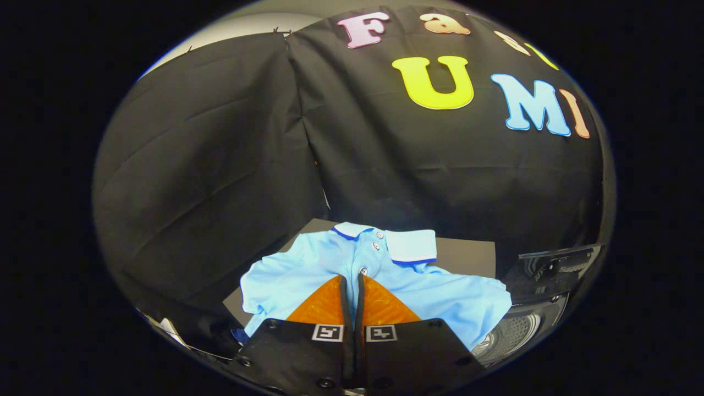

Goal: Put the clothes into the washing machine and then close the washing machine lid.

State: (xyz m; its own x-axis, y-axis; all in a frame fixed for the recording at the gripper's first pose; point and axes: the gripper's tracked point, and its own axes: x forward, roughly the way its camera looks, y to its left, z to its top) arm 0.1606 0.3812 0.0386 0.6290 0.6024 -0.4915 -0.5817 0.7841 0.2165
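The tongs [352, 280] sit nearest the camera, their two fingers pressed almost together with only a thin slit between them, holding nothing. Their tips lie over a light blue short-sleeved polo shirt [440, 294] with a white, dark-edged collar, spread flat on a dark grey worktop [467, 256]. Beside the shirt, the washing machine's perforated metal drum [514, 333] stands open, its dark glossy lid [555, 267] raised.
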